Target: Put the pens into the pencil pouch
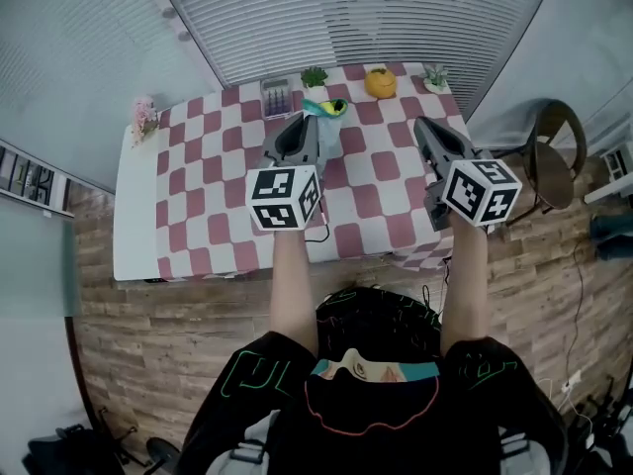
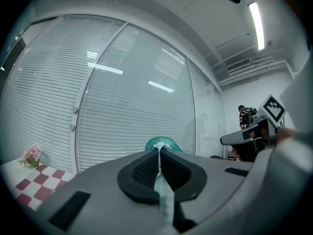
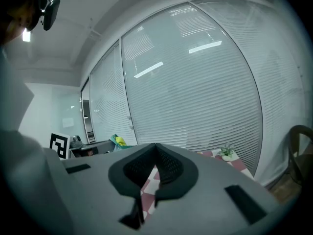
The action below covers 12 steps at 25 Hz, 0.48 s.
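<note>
Two hand-held grippers are held up over a tabletop point(image 1: 203, 191) spread with a red-and-white check cloth. In the head view the person's bare forearms reach up to them from below.

The left hand-held gripper point(image 1: 303, 123) is clenched on the pencil pouch point(image 1: 330, 115), a pale teal bag. In the left gripper view a strip of its fabric is pinched between the closed jaws, and its green rim point(image 2: 164, 142) rises just past the fingertips. From above, the pouch sits at the tip of this hand-held gripper and slightly to its right. A yellow patch shows near the pouch mouth; it may be a pen, but it is too small to tell.

The right hand-held gripper point(image 1: 429, 127) is well apart from the left one, on its right. It is clenched on nothing: the right gripper view shows its jaws point(image 3: 155, 148) pressed together, with only check cloth below the gap. That view also catches the pouch off to this gripper's left.

Beyond the left hand-held gripper, along the far edge of the tabletop, stand a calculator point(image 1: 275, 96) and a small potted plant point(image 1: 315, 76). An orange ornament point(image 1: 380, 83) lies between the two grippers' lines, and a second plant point(image 1: 435, 77) stands past the right one. Pink flowers point(image 1: 145, 117) sit at the corner far to the left. A chair point(image 1: 554, 151) stands on the wooden floor to the right of the right hand-held gripper, and closed blinds point(image 1: 336, 18) fill the wall behind the tabletop.
</note>
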{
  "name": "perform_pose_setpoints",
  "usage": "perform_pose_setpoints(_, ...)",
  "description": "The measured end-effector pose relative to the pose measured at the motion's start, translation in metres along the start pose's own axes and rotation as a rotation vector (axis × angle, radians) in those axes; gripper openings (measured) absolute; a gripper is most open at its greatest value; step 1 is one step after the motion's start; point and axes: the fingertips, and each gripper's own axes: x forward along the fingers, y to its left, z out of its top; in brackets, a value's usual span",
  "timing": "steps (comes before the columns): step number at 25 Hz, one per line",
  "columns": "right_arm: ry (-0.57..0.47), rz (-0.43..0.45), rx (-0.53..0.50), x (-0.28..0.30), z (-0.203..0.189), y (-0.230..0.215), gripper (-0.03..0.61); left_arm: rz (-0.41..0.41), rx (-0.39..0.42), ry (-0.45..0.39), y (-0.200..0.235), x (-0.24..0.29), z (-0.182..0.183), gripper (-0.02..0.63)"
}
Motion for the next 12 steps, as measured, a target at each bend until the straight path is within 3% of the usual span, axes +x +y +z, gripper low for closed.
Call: perform_pose_setpoints(12,-0.094,-0.065,-0.064,-0.023,0.044,-0.05,0.002,0.182,-0.019,-0.035,-0.02,0.03,0.035,0.0)
